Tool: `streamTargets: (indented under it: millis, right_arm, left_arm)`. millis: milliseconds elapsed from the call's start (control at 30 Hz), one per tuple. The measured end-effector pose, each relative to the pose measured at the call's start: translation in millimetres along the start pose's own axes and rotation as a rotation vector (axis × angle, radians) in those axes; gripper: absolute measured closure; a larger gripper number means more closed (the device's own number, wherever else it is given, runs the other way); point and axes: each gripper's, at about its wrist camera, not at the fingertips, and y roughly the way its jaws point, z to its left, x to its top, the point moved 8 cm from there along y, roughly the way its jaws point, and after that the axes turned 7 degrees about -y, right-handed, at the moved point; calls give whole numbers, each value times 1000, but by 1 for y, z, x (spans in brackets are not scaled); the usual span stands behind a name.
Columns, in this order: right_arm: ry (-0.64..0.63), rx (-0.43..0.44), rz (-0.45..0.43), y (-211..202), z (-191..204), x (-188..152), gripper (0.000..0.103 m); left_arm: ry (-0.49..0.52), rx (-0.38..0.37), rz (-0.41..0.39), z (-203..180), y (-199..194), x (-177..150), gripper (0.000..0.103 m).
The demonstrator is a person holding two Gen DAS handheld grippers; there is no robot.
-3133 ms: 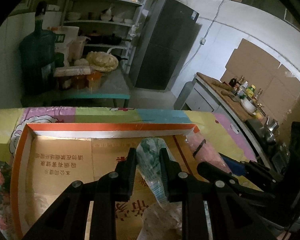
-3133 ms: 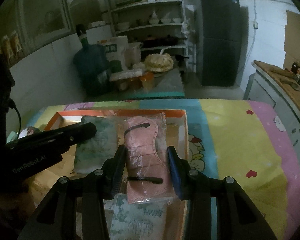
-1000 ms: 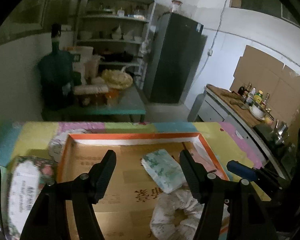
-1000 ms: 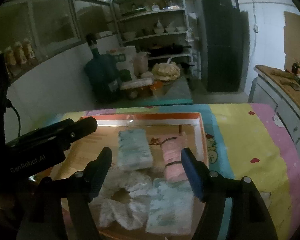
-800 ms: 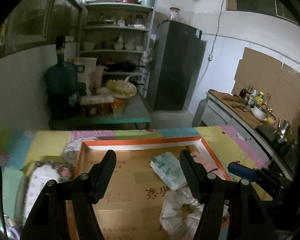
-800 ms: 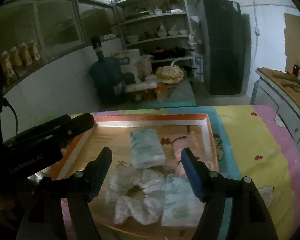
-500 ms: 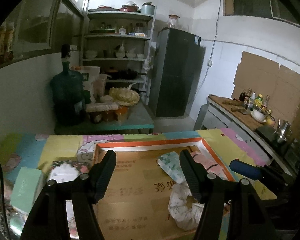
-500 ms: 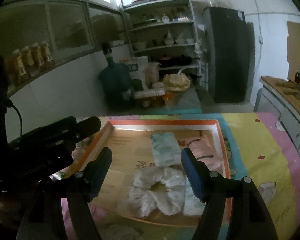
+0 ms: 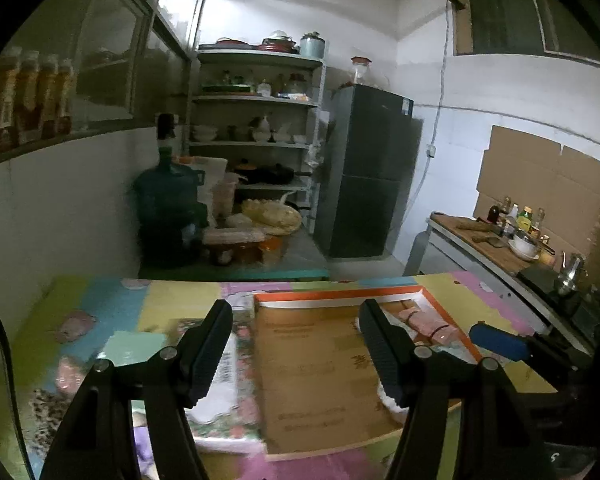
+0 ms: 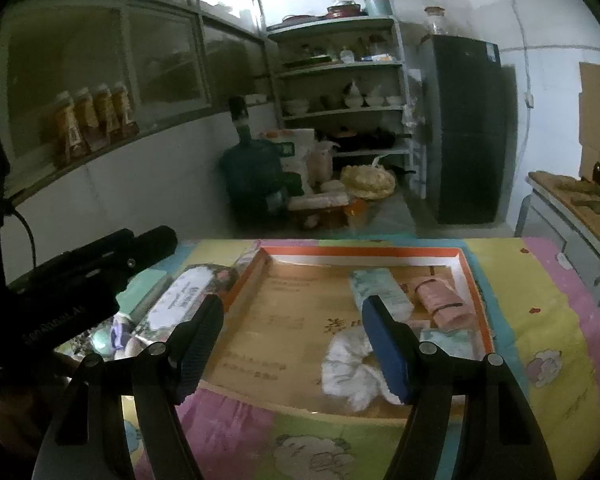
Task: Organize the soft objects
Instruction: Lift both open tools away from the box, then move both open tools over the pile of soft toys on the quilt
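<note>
A shallow cardboard tray with an orange rim [image 10: 360,251] lies on the patterned cloth. It holds a teal wipe packet [image 10: 376,288], a pink mask packet [image 10: 440,298], a white scrunchie [image 10: 348,364] and another teal packet [image 10: 444,338]. My right gripper [image 10: 294,316] hovers open over the tray's near side with nothing between its fingers. My left gripper [image 9: 296,320] is open and empty too, above the tray's left edge [image 9: 260,344]. In the left wrist view the pink mask packet [image 9: 424,322] shows, and the scrunchie [image 9: 384,398] is mostly hidden behind a finger.
Left of the tray lie a flowery tissue pack [image 10: 184,300] and a green box [image 10: 144,288]. Beyond the table stand a water jug [image 10: 252,176], a low table with food [image 10: 364,180], shelves [image 10: 340,80] and a fridge [image 10: 468,128]. A counter with bottles [image 9: 500,236] runs along the right.
Both grippers have drawn back and up from the tray and swung left, staying open. The tray looks smaller, and the tissue pack and green box have come into view.
</note>
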Motion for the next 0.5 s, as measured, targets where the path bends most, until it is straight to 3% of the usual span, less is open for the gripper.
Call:
streamTargets:
  millis: [500]
  right_arm:
    - [-65, 16, -71, -16, 84, 8, 30]
  left_arm:
    - [-24, 56, -40, 77, -41, 1, 38]
